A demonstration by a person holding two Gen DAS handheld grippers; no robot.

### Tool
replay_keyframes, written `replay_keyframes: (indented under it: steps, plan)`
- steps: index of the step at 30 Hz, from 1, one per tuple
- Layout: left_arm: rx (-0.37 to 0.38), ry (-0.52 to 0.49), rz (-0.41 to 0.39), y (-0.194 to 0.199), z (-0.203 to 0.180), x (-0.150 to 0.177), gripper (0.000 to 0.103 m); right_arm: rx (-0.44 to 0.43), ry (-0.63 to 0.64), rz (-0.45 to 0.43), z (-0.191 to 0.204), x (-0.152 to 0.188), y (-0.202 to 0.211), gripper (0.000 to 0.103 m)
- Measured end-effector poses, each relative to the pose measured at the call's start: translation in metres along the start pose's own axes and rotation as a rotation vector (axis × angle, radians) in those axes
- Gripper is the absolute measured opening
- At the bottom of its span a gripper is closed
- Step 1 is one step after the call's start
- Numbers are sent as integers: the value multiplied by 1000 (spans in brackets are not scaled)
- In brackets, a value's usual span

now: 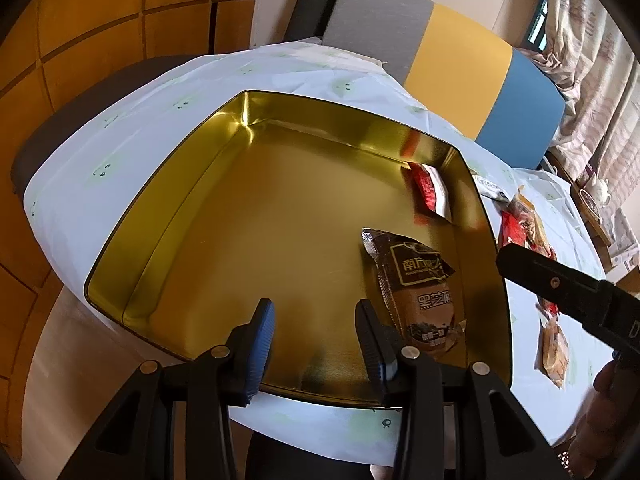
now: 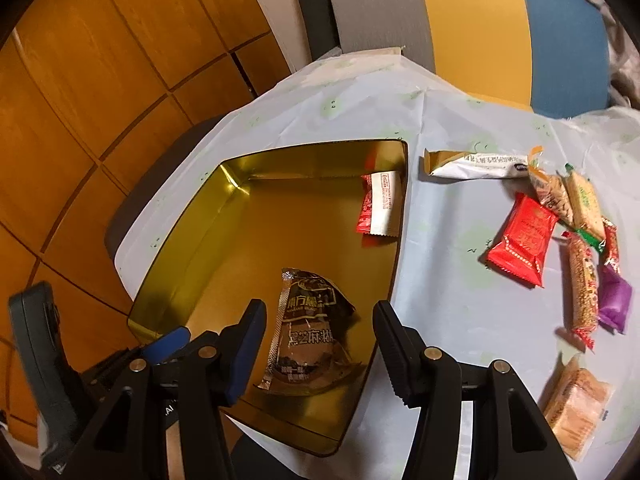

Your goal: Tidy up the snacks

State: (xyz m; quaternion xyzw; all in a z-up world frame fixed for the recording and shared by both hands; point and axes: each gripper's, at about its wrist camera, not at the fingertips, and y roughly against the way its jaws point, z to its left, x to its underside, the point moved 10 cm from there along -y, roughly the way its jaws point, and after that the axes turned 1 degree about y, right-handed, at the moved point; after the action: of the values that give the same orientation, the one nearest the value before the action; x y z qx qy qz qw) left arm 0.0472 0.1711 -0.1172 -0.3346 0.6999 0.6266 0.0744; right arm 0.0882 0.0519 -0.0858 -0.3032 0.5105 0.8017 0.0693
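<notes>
A gold tin box point(image 1: 224, 216) point(image 2: 224, 232) stands on the white tablecloth. Inside lie a brown sesame packet point(image 1: 416, 280) point(image 2: 308, 336) and a red-and-white packet point(image 1: 432, 192) point(image 2: 380, 204). My left gripper point(image 1: 316, 340) is open and empty above the box's near edge. My right gripper point(image 2: 320, 344) is open and empty above the brown packet. Loose snacks lie on the cloth right of the box: a white bar point(image 2: 476, 166), a red packet point(image 2: 524, 240), a purple packet point(image 2: 614, 300), a long nut bar point(image 2: 582, 288) and a clear-wrapped cake point(image 2: 576, 404).
A grey, yellow and blue chair back point(image 1: 452, 56) point(image 2: 472, 20) stands behind the table. Wooden wall panels point(image 2: 100, 80) are at the left. The right gripper's body point(image 1: 568, 288) shows in the left wrist view beside the box's right wall.
</notes>
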Motion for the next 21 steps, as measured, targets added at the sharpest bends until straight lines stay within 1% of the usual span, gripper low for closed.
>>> replay_keyframes:
  steps: [4, 5, 6, 7, 9, 11, 13, 16, 21]
  plan:
    - [8, -24, -10, 4, -7, -1, 42, 6, 9, -18, -3, 1, 8, 58]
    - [11, -35, -14, 5, -10, -2, 42, -5, -2, -21, -5, 1, 11, 61]
    - [14, -43, -18, 6, -12, -3, 42, -12, -11, -29, -8, 1, 16, 66]
    - [21, -53, -21, 7, -16, -4, 42, -8, -13, -40, -10, 0, 20, 68]
    - [35, -72, -22, 7, -23, -4, 42, 33, -6, -74, -22, -3, 30, 68]
    - [49, -104, -24, 8, -32, -4, 42, 53, -14, -92, -33, -4, 39, 68]
    - [64, -139, -33, 11, -42, -4, 42, 75, -37, -108, -50, -6, 49, 68]
    - [83, -187, -43, 14, -56, -5, 42, 122, -98, -121, -86, -7, 61, 69]
    - [120, -259, -44, 18, -80, -6, 42, 234, -138, -107, -145, 0, 78, 69]
